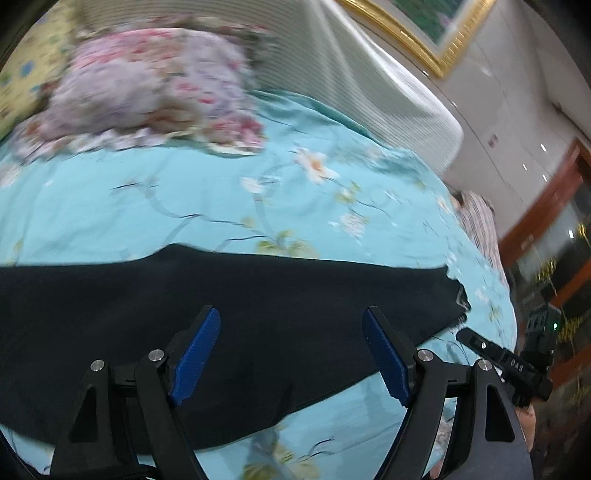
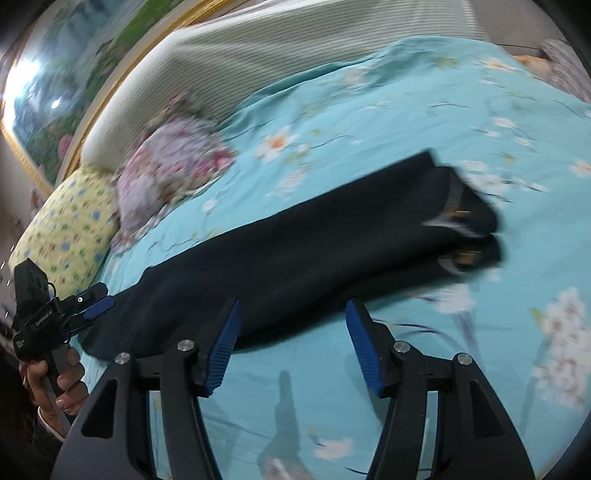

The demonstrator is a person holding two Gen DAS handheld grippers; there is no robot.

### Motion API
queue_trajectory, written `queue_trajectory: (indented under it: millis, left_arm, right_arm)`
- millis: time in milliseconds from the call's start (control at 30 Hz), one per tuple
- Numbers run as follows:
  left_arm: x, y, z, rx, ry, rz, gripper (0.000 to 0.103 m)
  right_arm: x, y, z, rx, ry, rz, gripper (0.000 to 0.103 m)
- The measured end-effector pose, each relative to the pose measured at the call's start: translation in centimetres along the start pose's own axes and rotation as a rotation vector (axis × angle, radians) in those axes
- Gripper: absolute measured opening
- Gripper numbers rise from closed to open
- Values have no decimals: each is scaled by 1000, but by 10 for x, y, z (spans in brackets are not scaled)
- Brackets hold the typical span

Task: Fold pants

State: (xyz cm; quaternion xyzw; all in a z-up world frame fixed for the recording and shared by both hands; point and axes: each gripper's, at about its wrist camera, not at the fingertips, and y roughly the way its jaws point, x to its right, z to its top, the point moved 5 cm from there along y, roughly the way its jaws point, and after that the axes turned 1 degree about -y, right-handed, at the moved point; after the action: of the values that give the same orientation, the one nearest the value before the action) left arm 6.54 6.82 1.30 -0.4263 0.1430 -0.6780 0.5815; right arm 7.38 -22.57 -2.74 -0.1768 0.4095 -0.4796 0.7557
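Dark navy pants lie flat in a long strip across a light blue floral bedsheet. In the right wrist view the pants run from lower left to the waistband at the right. My left gripper is open and empty, hovering over the middle of the pants. My right gripper is open and empty, just above the near edge of the pants. The right gripper also shows in the left wrist view beside the waistband end. The left gripper shows in the right wrist view at the leg end.
A pink floral pillow and a yellow patterned pillow lie at the head of the bed by a white ribbed headboard. A gold-framed picture hangs on the wall. The bed's right edge drops off near wooden furniture.
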Motion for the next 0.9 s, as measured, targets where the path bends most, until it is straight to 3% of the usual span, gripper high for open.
queue_trajectory:
  millis: [167,333,533,700,767,833,900]
  left_arm:
    - [36,26,6,-47,81,-34,81]
    - [61,48,10,-91,129,-59,81]
    - [89,76,18,-156,217,-84,82]
    - [124,116,25,-306,266,-218,82]
    - [137,132,28,-339,300,-224,82]
    - [149,146,29,-371,340,-224,82]
    - [164,162,29,-403,386,-223,82]
  right_arm:
    - [32,-8,5,23,99,-21,61]
    - [55,-8,8,29,220,16,67]
    - [76,-4,14,66,347,67,67]
    - [87,1,24,106,413,101,67]
    - [92,4,28,120,420,86,60]
    - [100,8,29,120,429,57,32]
    - [110,10,29,117,440,53,15]
